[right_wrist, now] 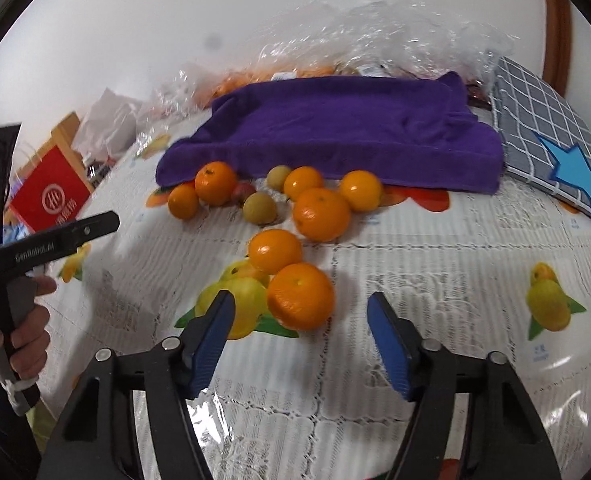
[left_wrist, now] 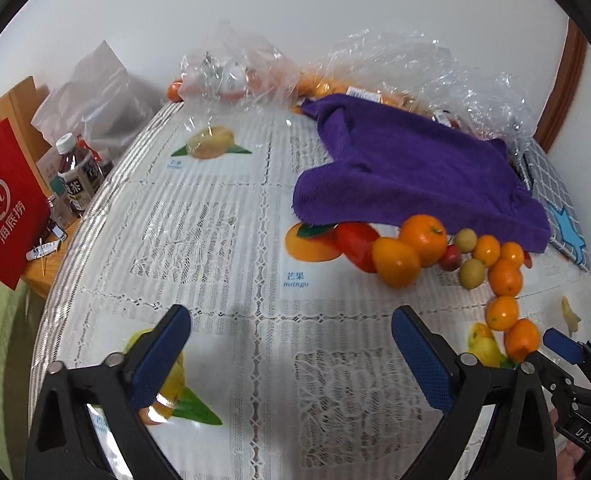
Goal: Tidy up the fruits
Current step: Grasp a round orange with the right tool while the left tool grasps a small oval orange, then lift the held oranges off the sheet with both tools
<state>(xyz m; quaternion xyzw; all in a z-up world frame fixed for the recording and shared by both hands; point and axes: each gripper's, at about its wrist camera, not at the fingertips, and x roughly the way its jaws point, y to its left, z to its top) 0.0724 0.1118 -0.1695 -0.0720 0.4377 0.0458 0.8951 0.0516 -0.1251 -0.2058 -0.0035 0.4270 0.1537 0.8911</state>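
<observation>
Several oranges and a few small yellow-green and red fruits lie in a loose cluster in front of a purple towel [left_wrist: 407, 168] [right_wrist: 335, 132] on the table. My right gripper [right_wrist: 301, 312] is open, its blue pads on either side of the nearest orange [right_wrist: 300, 295], which lies just ahead of the fingertips. Another orange [right_wrist: 275, 250] sits behind it, and a bigger one [right_wrist: 321, 214] further back. My left gripper [left_wrist: 291, 330] is open and empty over bare tablecloth, left of the fruit row [left_wrist: 423, 240]. The right gripper's fingertip [left_wrist: 561, 345] shows at the left view's right edge beside an orange [left_wrist: 521, 338].
The table carries a white lace cloth with printed fruit pictures [left_wrist: 215, 216]. Crinkled clear plastic bags [left_wrist: 395, 64] lie behind the towel. A grey checked cushion with a blue star [right_wrist: 551, 136] is at the right. A red bag [left_wrist: 5, 200] and bottles [left_wrist: 77, 172] stand off the left edge.
</observation>
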